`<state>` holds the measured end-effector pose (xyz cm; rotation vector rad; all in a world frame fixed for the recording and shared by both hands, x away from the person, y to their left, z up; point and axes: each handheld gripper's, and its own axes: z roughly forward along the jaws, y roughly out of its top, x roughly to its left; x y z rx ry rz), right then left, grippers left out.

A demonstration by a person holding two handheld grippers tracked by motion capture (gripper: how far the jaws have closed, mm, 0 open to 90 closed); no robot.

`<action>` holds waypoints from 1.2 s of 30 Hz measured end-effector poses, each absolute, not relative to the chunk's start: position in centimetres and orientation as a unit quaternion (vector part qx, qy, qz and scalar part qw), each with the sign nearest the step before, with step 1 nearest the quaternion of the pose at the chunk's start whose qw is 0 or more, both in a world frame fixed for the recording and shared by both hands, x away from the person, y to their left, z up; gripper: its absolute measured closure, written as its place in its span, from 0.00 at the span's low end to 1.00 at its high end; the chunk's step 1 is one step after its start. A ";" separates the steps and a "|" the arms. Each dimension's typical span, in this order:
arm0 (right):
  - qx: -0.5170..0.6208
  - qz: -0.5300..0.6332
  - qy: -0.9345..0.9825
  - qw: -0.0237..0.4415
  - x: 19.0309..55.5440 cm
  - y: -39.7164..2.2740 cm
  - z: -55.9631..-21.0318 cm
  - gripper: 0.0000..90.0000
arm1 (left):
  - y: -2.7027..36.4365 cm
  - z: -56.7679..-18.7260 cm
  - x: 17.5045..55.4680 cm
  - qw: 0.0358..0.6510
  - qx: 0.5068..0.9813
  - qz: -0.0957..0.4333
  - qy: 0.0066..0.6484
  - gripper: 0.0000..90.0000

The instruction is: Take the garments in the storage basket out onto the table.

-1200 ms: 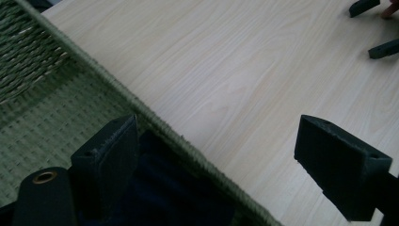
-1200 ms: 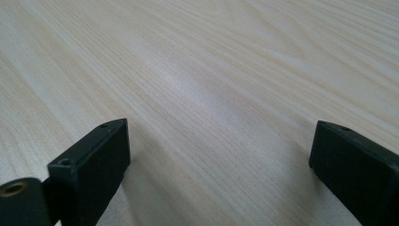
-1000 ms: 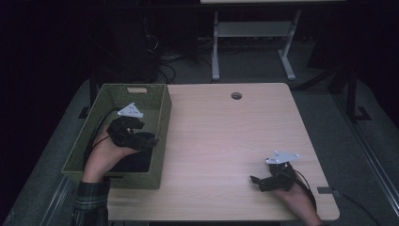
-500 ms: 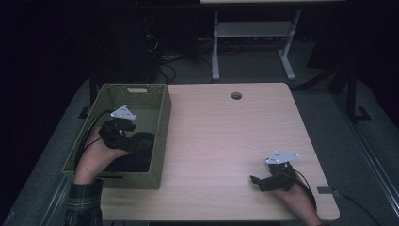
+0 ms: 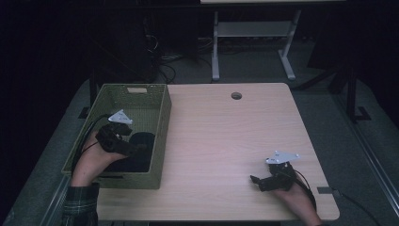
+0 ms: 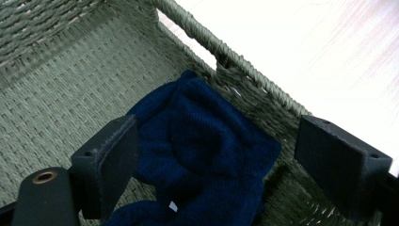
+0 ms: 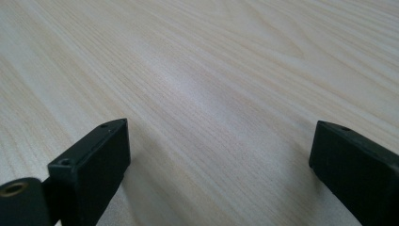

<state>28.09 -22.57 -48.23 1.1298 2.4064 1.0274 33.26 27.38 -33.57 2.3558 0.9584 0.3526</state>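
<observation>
A dark blue knitted cloth (image 6: 207,141) lies crumpled on the floor of a green woven basket (image 5: 155,89), against its right wall. My left gripper (image 5: 134,146) hangs inside the basket just above the cloth (image 5: 139,150), jaws open and holding nothing. In the left gripper view the two black pads (image 6: 110,165) stand wide apart with the cloth between and below them. My right gripper (image 5: 256,181) rests low over the bare wooden table (image 5: 235,136) near its front right corner, open and empty, with wood grain (image 7: 211,94) between its jaws.
The basket stands at the table's left edge, with a handle slot (image 5: 136,90) in its far wall. A round cable hole (image 5: 236,95) sits near the table's far edge. Behind the table stand a white frame's legs (image 5: 216,47) and loose cables on the floor.
My left gripper has drawn back toward the near end of the basket and a little left, leaving the blue cloth lying in the basket. The right gripper has stayed still.
</observation>
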 end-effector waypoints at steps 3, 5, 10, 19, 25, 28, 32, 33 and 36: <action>0.392 0.357 0.835 0.145 28.1 -22.6 -48.2 0.06 | 27.5 -34.0 33.2 0.278 0.881 0.129 0.359 0.16; 0.391 0.356 0.836 0.146 28.1 -22.6 -48.2 0.06 | 27.4 -34.3 33.2 0.274 0.884 0.125 0.357 0.16; 0.392 0.357 0.835 0.146 28.1 -22.6 -48.2 0.06 | 27.3 -35.0 33.4 0.268 0.886 0.119 0.359 0.16; 0.392 0.357 0.836 0.146 28.1 -22.6 -48.2 0.06 | 27.4 -36.1 33.7 0.245 0.894 0.104 0.360 0.16; 0.392 0.357 0.835 0.146 28.1 -22.6 -48.2 0.06 | 27.7 -36.8 33.9 0.238 0.896 0.091 0.364 0.16; 0.392 0.357 0.835 0.146 28.1 -22.6 -48.2 0.06 | 27.8 -37.1 34.0 0.232 0.897 0.088 0.365 0.16; 0.392 0.357 0.835 0.146 28.1 -22.6 -48.2 0.06 | 27.7 -37.3 34.1 0.226 0.901 0.086 0.360 0.16; 0.392 0.357 0.835 0.146 28.1 -22.6 -48.2 0.06 | 27.7 -37.3 34.0 0.221 0.904 0.082 0.357 0.16; 0.392 0.357 0.835 0.146 28.1 -22.6 -48.2 0.06 | 27.7 -37.3 33.9 0.221 0.906 0.079 0.352 0.19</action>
